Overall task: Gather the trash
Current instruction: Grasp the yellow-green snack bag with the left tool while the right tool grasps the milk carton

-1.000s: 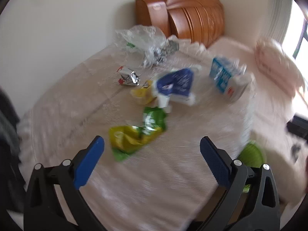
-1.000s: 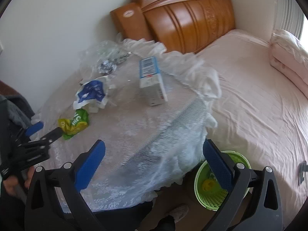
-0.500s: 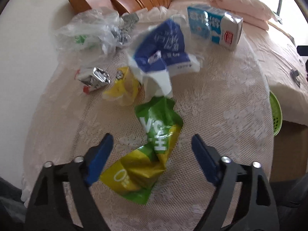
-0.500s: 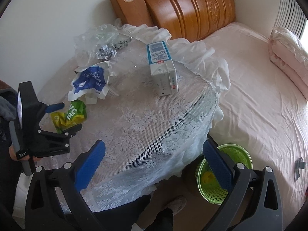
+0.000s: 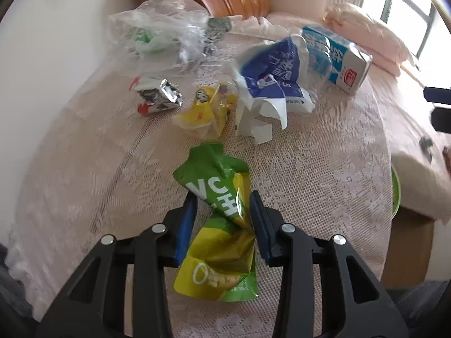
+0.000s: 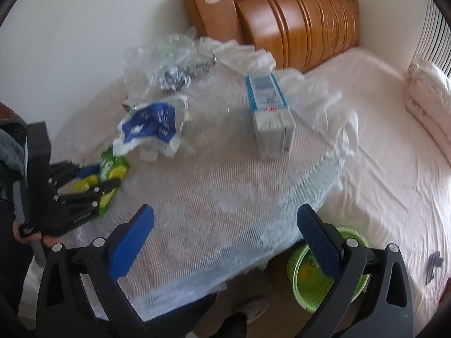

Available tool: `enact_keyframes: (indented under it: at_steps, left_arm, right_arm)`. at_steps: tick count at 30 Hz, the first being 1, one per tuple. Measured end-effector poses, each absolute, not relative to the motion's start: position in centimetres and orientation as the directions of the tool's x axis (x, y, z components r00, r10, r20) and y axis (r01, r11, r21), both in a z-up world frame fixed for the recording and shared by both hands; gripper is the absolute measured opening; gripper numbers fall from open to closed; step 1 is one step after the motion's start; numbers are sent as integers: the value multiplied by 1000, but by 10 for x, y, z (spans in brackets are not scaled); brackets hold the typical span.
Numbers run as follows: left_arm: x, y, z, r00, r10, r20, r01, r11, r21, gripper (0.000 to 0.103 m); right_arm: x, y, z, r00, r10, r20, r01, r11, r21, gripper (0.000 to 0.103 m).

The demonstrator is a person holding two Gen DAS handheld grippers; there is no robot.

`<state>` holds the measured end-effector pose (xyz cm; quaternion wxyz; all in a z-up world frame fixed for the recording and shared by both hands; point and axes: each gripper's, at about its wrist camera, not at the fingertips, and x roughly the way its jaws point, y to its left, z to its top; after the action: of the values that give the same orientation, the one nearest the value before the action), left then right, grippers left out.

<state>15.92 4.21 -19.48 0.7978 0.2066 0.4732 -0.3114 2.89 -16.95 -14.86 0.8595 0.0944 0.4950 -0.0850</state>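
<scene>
A crumpled green and yellow drink pouch point(image 5: 225, 191) lies on the lace-covered table point(image 5: 324, 183), near its front left. My left gripper point(image 5: 222, 211) points down over the pouch, its jaws closing, and both blue pads touch the pouch's sides. In the right wrist view the same pouch point(image 6: 112, 166) shows between the left gripper's fingers point(image 6: 98, 180), which a hand holds. My right gripper point(image 6: 225, 236) hovers open over the table's front edge with nothing between its fingers. A green mesh basket point(image 6: 352, 233) stands on the floor below the table's right edge.
More trash lies further back: a yellow wrapper point(image 5: 205, 109), a silver wrapper point(image 5: 157, 97), a blue and white bag point(image 5: 270, 84), a milk carton point(image 5: 335, 56) and a clear plastic bag point(image 5: 157, 33). A bed point(image 6: 380, 155) with a wooden headboard point(image 6: 296, 19) borders the table on the right.
My left gripper dropped down over the green and yellow pouch and its jaws narrowed from wide apart onto it. The right gripper drifted sideways over the table edge, staying open.
</scene>
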Motion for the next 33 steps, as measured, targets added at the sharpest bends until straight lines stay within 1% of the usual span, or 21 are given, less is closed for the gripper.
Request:
enact_keyframes:
  at_steps: [4,8,13,15,16,17,18,19,20,22,26,33]
  left_arm:
    - [152,56,-192,360,-323,-875,655,756,-10,38]
    - [145,66,-189,355,-345,-869,614,787,-61,38]
    - [147,83,-185,357,-354,-864,564,819,-102,38]
    - [148,86,-185,356,-349,-867,546,830,-110,38]
    - [148,89,-185,358,-344,-868,533,839,-112,38]
    - [144,94,-184,362,-340,-868,524,844,-112,38]
    - [144,96,-183,364,-335,-869,515,850,-112,38]
    - [143,97,-183,366,-332,-869,510,853,-111,38]
    - [142,97,-182,371,-330,-868,506,856,-109,38]
    - [139,99,-179,386,-323,-864,506,858,-94,38]
    - [132,95,-171,404,-332,-852,525,847,-81,38]
    - [111,59,-153,386,-394,-834,629,774,-74,38]
  right_arm:
    - [48,-190,-151,497,-108,-861,276,960,39,101]
    - [77,-213,-164,490,-190,-851,302,952,-39,101]
    - [107,-227,-193,451,-201,-870,299,952,-64,100]
    - [114,-228,-200,442,-206,-873,296,952,-75,90]
    - [118,-227,-204,433,-205,-877,292,953,-78,80]
    - [122,-228,-208,422,-203,-884,293,953,-78,67]
    - [124,-230,-211,413,-195,-890,297,952,-71,61]
    - [125,-231,-214,407,-175,-897,301,952,-49,50]
    - [126,-232,-215,408,-157,-899,308,951,-26,45]
    - [125,-235,-213,421,-159,-893,332,943,-11,45]
    - [115,-241,-205,452,-123,-883,375,925,63,44]
    - [80,-258,-181,535,-45,-843,417,883,217,44]
